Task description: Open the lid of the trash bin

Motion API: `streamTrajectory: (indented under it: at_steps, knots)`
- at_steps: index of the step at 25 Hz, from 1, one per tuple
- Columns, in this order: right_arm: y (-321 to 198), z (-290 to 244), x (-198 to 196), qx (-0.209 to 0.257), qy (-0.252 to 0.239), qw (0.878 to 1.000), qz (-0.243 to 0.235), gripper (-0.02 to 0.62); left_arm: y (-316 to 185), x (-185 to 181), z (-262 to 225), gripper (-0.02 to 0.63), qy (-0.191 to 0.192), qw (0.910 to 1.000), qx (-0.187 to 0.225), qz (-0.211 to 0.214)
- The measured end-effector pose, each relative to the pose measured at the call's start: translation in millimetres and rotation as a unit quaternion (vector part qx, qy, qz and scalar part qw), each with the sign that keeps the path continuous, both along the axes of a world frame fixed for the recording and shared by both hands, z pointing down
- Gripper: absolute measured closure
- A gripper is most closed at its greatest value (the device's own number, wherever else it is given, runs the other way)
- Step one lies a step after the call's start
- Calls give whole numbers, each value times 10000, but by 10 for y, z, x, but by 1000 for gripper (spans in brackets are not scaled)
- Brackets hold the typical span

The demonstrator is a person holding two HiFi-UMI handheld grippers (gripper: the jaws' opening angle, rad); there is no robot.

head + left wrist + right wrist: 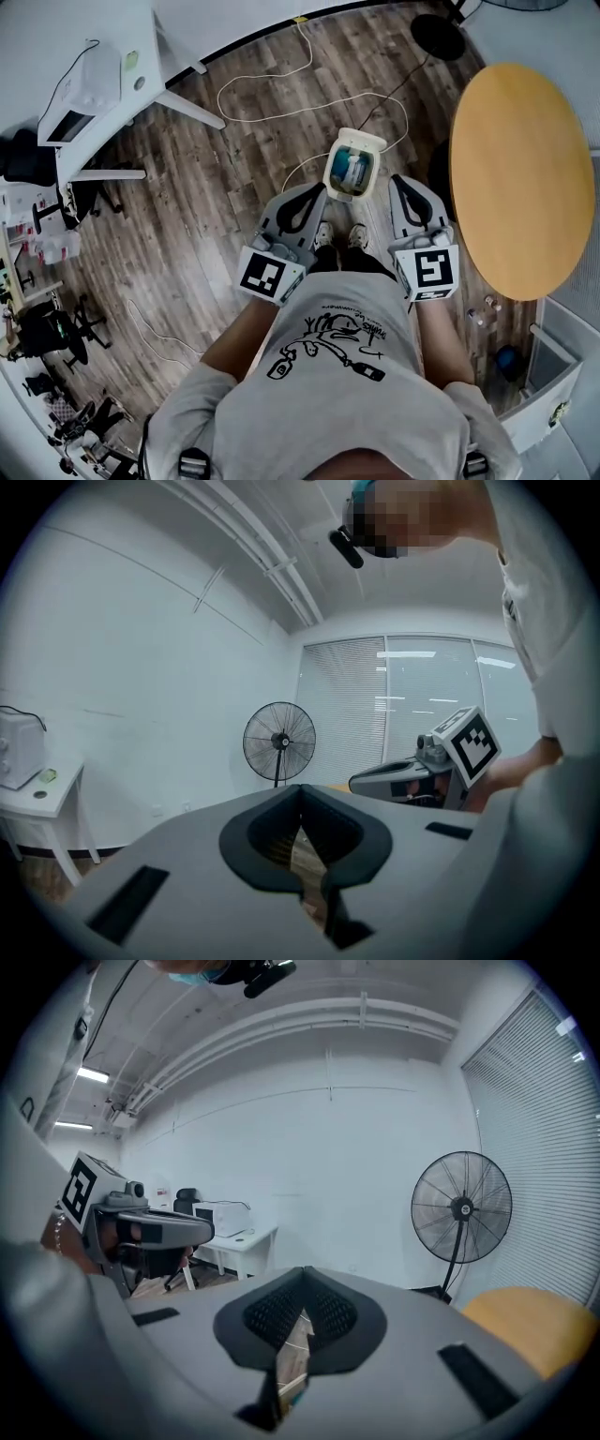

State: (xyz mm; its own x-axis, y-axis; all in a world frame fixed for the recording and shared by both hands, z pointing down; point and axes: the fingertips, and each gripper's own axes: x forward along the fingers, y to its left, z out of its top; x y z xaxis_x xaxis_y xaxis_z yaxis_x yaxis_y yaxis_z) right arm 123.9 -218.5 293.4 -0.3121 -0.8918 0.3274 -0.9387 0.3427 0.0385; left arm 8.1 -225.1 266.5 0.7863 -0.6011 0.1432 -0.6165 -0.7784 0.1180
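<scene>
Down on the wood floor, just ahead of the shoes (323, 234): look for the bin (345, 195), cream-walled, mouth facing up and showing blue and white rubbish (352, 171) inside. Seems open already, with what looks like the lid (364, 141) tipped back at the far rim; cannot make out a hinge from up here.

Above and to either side, find the left gripper (315, 191) and the right gripper (397, 180), both well clear of the bin and touching nothing. Aimed close to level, so facing wall, blinds and a fan (279, 741) rather than the floor. Note fingers pressed together on both, nothing between them, only a sliver of floor showing below the pads.

Farther out, see a white cable (223, 97) looping over the boards behind the bin, and off to the left a white bench (103, 84) carrying a boxy appliance.

Reads as the end of the job: opening looks done, with both grippers held clear. Calls for little next: keep off and check that the lid stays back. If only half up, would call for lowering one gripper to the far rim and nudging the edge over without tipping the bin.
</scene>
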Motion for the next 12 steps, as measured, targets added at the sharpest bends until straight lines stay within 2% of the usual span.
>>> streamTrajectory:
  at_steps: [12]
  knots:
    - [144,-816,-98,599,-170,9980,-68,589,78,-45,-702,591,281,9990,351,-6]
